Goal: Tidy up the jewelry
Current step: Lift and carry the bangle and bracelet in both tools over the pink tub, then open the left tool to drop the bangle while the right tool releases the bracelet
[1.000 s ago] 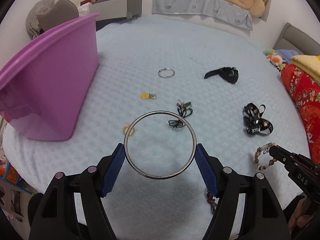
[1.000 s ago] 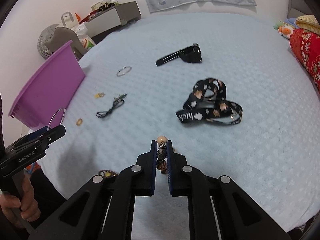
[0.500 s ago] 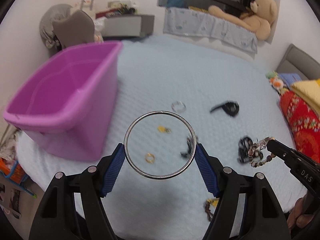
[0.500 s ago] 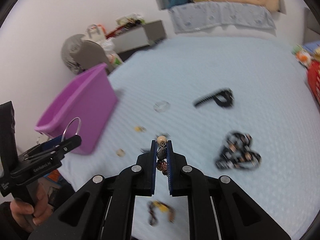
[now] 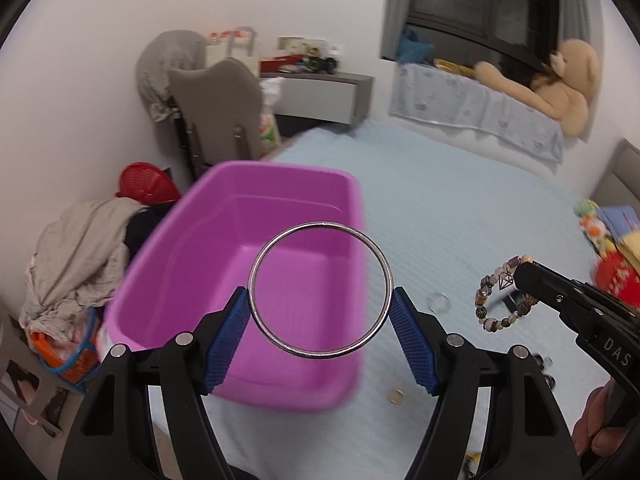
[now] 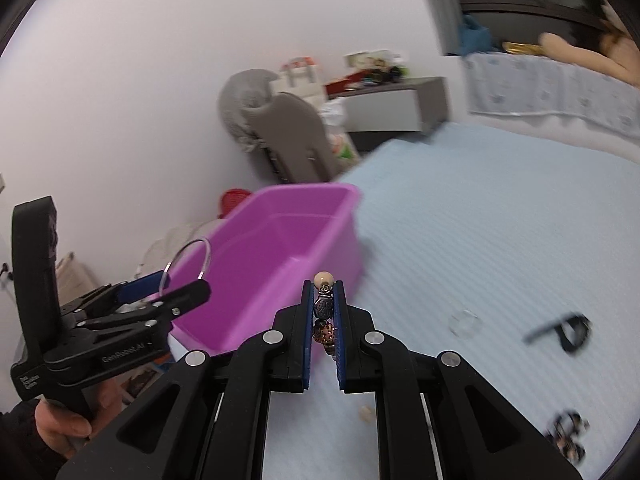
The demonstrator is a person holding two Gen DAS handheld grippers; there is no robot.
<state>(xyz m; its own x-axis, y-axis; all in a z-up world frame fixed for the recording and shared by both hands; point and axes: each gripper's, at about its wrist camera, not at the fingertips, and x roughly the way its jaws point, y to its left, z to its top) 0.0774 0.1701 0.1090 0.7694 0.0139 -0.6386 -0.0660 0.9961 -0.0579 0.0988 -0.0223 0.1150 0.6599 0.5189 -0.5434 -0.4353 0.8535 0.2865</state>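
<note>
Silver metal bangle [image 5: 319, 290] sits clamped across its width between the blue pads of the left tongs [image 5: 319, 322], ring face-on to the left wrist camera, held in the air. Behind and below it, ahead of the left tongs: purple plastic bin [image 5: 256, 280] on the light blue bed [image 5: 460, 208], interior bare as far as visible. Through the ring only the bin's inner wall shows.

Right tongs [image 6: 323, 308] closed tight on a beaded bracelet [image 6: 323, 300]; cream bead stands above the pad tips, dark and amber beads between the pads. From the left wrist view the bracelet [image 5: 500, 300] hangs as a loop from the right tongs' tip [image 5: 520, 276], to the right of the bangle, apart from it.

On the bed right of the right tongs: small clear ring [image 6: 464, 323], black watch [image 6: 564, 332], blurred. Small yellowish piece [image 5: 396, 396] lies on the bed under the left tongs' right finger. Teddy bear [image 5: 560, 84] far beyond, at the window ledge.
</note>
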